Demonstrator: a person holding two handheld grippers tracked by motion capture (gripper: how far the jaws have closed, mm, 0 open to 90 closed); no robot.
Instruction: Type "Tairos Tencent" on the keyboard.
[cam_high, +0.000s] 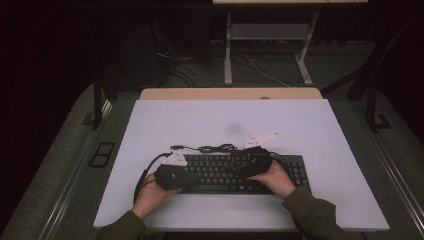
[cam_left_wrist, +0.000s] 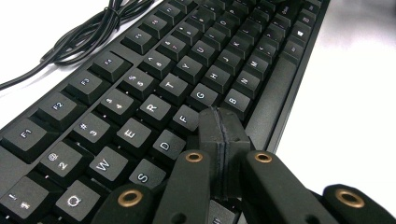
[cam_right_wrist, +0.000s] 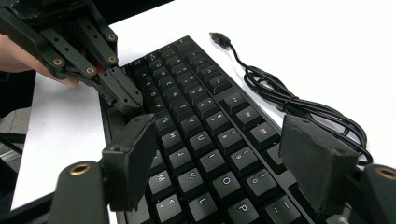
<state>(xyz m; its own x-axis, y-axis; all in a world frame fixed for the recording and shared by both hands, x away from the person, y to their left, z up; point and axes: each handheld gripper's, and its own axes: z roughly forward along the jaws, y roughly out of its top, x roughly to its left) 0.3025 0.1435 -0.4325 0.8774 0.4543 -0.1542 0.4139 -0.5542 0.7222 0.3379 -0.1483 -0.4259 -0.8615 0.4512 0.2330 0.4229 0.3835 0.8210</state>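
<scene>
A black keyboard (cam_high: 225, 175) lies on the white table, toward its front edge. My left gripper (cam_left_wrist: 223, 119) is shut with nothing between its jaws. Its tip is down among the keys just below F and G, and I cannot tell whether it presses one. From the right gripper view the left gripper (cam_right_wrist: 127, 103) reaches in at the keyboard's (cam_right_wrist: 201, 140) front rows. My right gripper (cam_right_wrist: 219, 140) hovers open over the keys around U, I and O, its pads (cam_right_wrist: 135, 154) wide apart and holding nothing. The keyboard's black cable (cam_right_wrist: 289, 102) lies bundled behind it, and the USB plug (cam_right_wrist: 218, 38) is loose.
The white table top (cam_high: 230, 120) has bare room behind and beside the keyboard. A wooden strip (cam_high: 230, 93) borders its far edge. Beyond it stand desk legs (cam_high: 228, 55) and floor cables in the dark. My hands (cam_high: 150, 197) rest at the keyboard's front corners.
</scene>
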